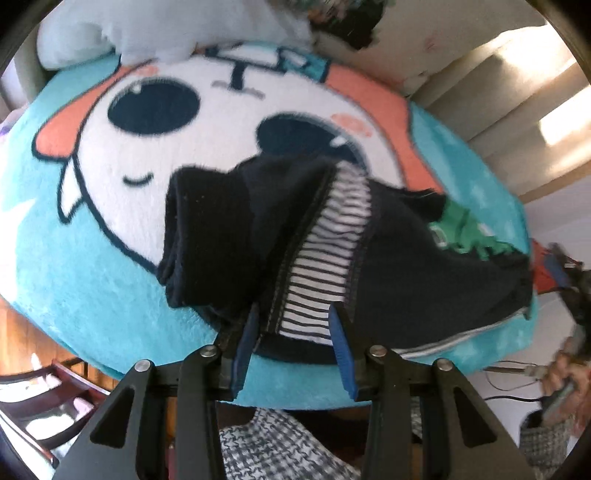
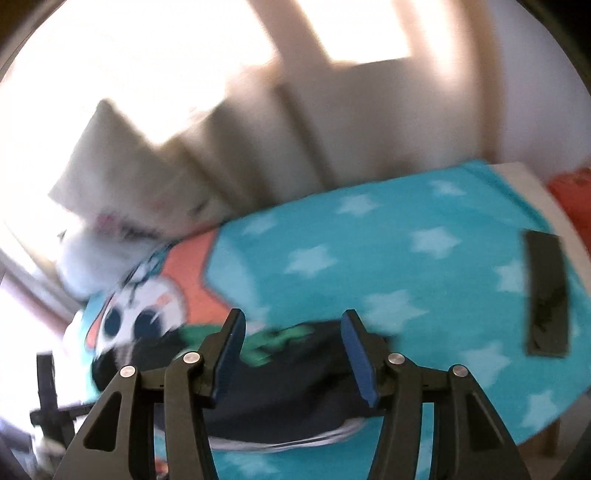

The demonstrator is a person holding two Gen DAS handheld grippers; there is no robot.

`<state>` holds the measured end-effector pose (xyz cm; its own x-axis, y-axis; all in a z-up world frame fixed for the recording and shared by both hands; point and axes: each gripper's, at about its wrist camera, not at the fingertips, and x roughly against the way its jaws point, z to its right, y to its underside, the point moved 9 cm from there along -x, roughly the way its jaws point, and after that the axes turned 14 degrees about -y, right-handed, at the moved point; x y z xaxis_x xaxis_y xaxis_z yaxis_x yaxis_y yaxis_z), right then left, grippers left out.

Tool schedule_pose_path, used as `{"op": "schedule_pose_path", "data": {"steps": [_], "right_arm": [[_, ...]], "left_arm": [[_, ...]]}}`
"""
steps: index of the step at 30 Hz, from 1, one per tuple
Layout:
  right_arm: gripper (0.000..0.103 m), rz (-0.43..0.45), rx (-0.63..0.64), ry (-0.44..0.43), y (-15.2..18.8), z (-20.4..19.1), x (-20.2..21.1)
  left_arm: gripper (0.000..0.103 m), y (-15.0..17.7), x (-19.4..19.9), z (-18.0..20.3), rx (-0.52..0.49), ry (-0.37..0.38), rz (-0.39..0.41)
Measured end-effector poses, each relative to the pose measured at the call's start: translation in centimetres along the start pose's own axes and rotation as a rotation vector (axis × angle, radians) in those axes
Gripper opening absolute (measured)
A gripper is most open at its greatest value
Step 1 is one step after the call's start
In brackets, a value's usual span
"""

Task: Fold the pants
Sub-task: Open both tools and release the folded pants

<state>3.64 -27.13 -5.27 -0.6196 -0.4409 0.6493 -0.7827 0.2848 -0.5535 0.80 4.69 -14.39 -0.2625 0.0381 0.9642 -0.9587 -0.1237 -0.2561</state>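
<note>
Small dark navy pants [image 1: 406, 258] with a black-and-white striped lining [image 1: 325, 266] and a green patch [image 1: 461, 229] lie bunched on a teal cartoon blanket [image 1: 92, 277]. My left gripper [image 1: 295, 332] is open, its blue pads either side of the striped part at the near edge, just above the cloth. My right gripper [image 2: 291, 343] is open and empty, hovering above the pants [image 2: 295, 384] in the blurred right wrist view. The right gripper also shows at the right edge of the left wrist view [image 1: 569, 273].
The blanket [image 2: 388, 266] covers a bed; a white plush toy [image 1: 147, 29] lies at its far end. A flat black object [image 2: 546, 295] lies on the blanket to the right. Beige padded wall behind. A dark wooden rack [image 1: 48, 398] stands at the lower left.
</note>
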Motion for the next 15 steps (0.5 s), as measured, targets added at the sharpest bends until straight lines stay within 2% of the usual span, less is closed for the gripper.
{"op": "schedule_pose_path", "data": {"steps": [5,9,11,15], "right_arm": [[0.058,-0.178,0.038,-0.018,4.2,-2.6,-5.9],[0.059,-0.294,-0.088,-0.022,8.8,-0.7,-8.4],[0.059,-0.259,-0.150,-0.063,9.4,-0.2,-7.9],[0.059,-0.245,-0.213,-0.111,9.2,0.1,-6.7]], "left_arm": [[0.039,-0.4,1.8,0.3,-0.016,0.013,0.049],[0.039,-0.5,2.6,1.2,-0.052,0.008,0.070],[0.040,-1.2,2.6,1.2,-0.077,0.007,0.080],[0.040,-2.1,2.5,2.5,-0.119,0.027,0.078]]}}
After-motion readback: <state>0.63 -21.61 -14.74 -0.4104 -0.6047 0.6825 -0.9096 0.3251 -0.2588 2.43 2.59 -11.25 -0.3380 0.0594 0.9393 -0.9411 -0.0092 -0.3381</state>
